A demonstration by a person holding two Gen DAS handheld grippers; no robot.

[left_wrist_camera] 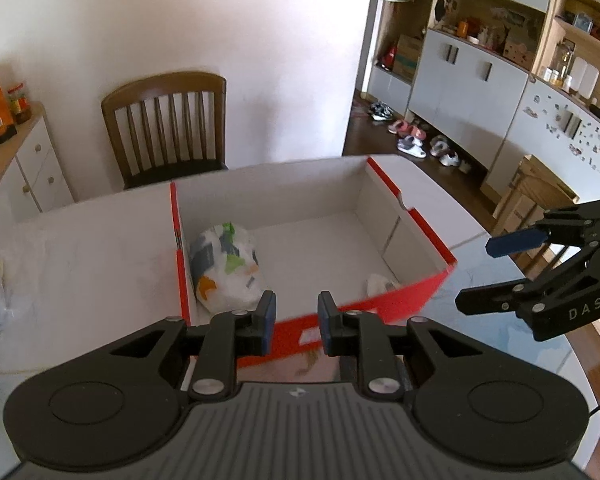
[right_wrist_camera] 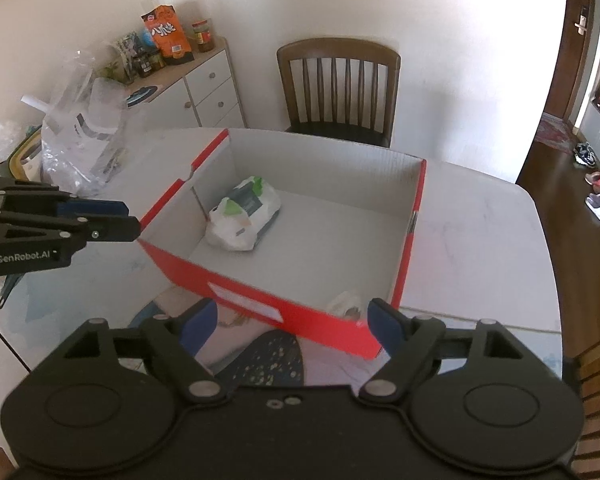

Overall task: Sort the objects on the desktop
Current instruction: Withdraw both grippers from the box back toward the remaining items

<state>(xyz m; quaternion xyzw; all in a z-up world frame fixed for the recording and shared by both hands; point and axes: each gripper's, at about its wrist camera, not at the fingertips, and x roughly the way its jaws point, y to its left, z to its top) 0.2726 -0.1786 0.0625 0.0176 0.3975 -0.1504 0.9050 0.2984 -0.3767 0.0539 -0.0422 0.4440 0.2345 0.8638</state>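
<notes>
The open red cardboard box with white inside walls (right_wrist_camera: 416, 216) sits in the middle of the pale worktop (right_wrist_camera: 480, 248), and it is where the sorted things are going. Inside it, against the wall on the left claw's side, lies a white plastic packet with green and orange print (right_wrist_camera: 244, 216); a small crumpled white item (right_wrist_camera: 346, 302) rests in the near corner on the right claw's side.

The left claw (left_wrist_camera: 296, 312) hovers just before the box's near wall, its blue pads a narrow gap apart with nothing between them. The right claw (right_wrist_camera: 290, 324) hangs over the near corner of the box, spread wide and empty.

Beyond the box, on the left claw's side, a heap of clear plastic bags (right_wrist_camera: 80, 136) sits on the worktop, probably what remains to sort.

The risks I judge from here: the light box could be shoved or tipped if either claw drops onto its thin rim, and the slippery film of the bags may slide out of a narrow pinch. The two claws are near each other and could collide when reaching.
</notes>
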